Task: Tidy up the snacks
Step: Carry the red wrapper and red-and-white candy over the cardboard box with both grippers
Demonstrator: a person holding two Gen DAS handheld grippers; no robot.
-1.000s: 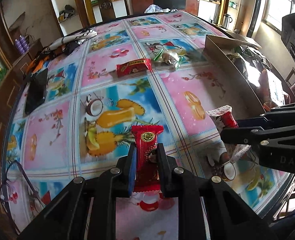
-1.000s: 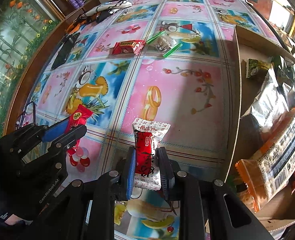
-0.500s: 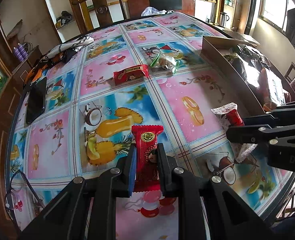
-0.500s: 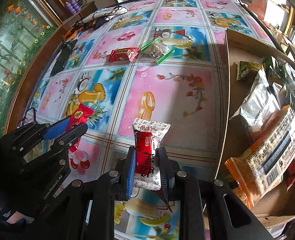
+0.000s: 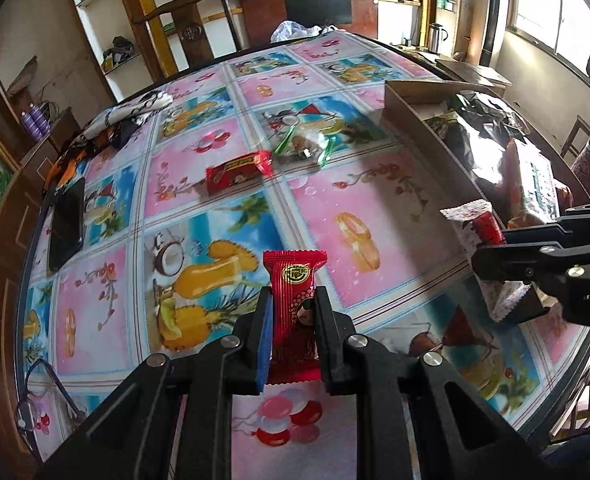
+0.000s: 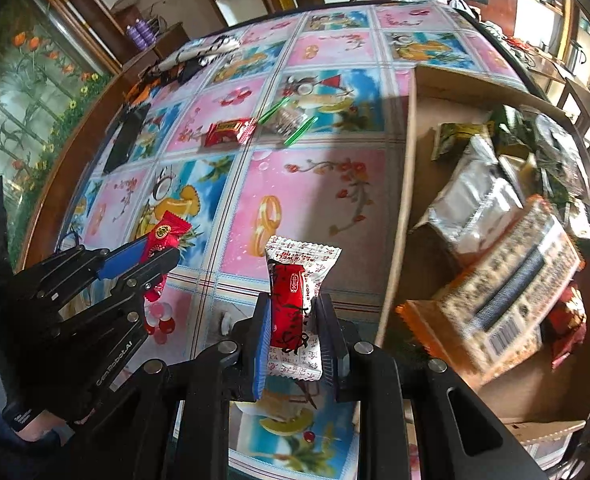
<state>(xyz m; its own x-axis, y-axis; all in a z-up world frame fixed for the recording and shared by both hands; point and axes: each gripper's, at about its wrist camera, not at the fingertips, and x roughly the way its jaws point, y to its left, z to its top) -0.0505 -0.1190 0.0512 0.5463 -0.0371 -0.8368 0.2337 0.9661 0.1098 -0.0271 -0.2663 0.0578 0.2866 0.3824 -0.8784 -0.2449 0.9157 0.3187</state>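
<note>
Both grippers carry a snack above the worktop [image 5: 375, 200]: the left gripper [image 5: 293, 320] has its jaws clamped on a red packet [image 5: 295, 292], the right gripper [image 6: 295, 328] on a white-and-red packet [image 6: 299, 280]. The cardboard box [image 6: 411, 160] lies right of the right jaws; next, I judge, comes dropping both inside.

A black phone [image 5: 66, 224] lies near the bench's [image 5: 215, 128] left edge, on its fruit-patterned cloth. Eyeglasses [image 5: 39, 396] rest at the near-left rim (partly cut off), and crumpled cloth [image 5: 127, 120] sits farther back.
</note>
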